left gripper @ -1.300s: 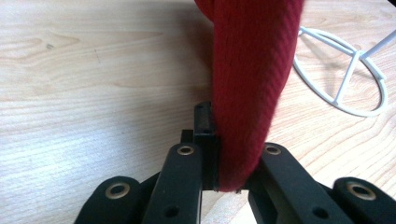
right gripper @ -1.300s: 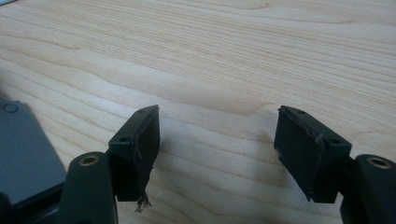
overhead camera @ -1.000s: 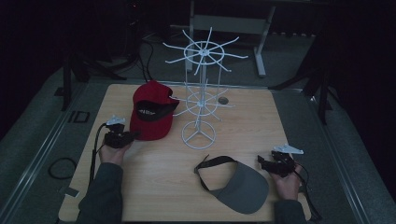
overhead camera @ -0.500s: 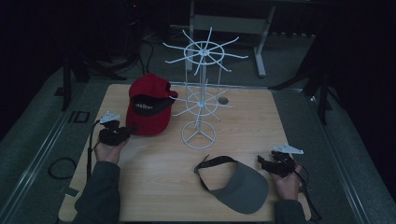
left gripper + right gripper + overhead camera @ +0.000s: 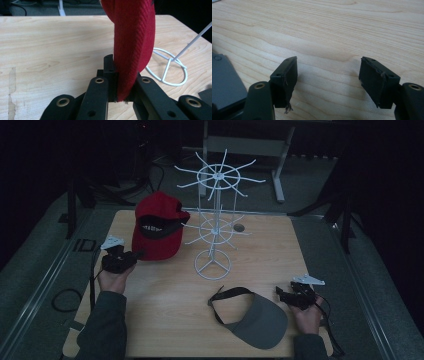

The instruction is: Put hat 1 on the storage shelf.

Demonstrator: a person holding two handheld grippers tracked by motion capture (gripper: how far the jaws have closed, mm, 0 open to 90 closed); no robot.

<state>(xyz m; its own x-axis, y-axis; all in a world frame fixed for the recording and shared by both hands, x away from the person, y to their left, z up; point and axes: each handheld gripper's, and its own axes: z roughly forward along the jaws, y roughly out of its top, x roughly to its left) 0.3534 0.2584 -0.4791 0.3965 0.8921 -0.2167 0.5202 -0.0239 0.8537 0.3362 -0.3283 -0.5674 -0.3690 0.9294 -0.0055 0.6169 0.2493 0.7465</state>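
At table's left, left gripper (image 5: 134, 255) fingers pinch the red cap (image 5: 156, 226) — right gripper (image 5: 328, 82) fingers spread wide.

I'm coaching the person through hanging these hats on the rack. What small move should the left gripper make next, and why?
Probably lift the red cap a little further and carry it toward the white wire rack. The left gripper is shut on the cap's edge, the cap hangs clear of the table, and the rack's prongs are bare. The right gripper rests open beside the grey visor.
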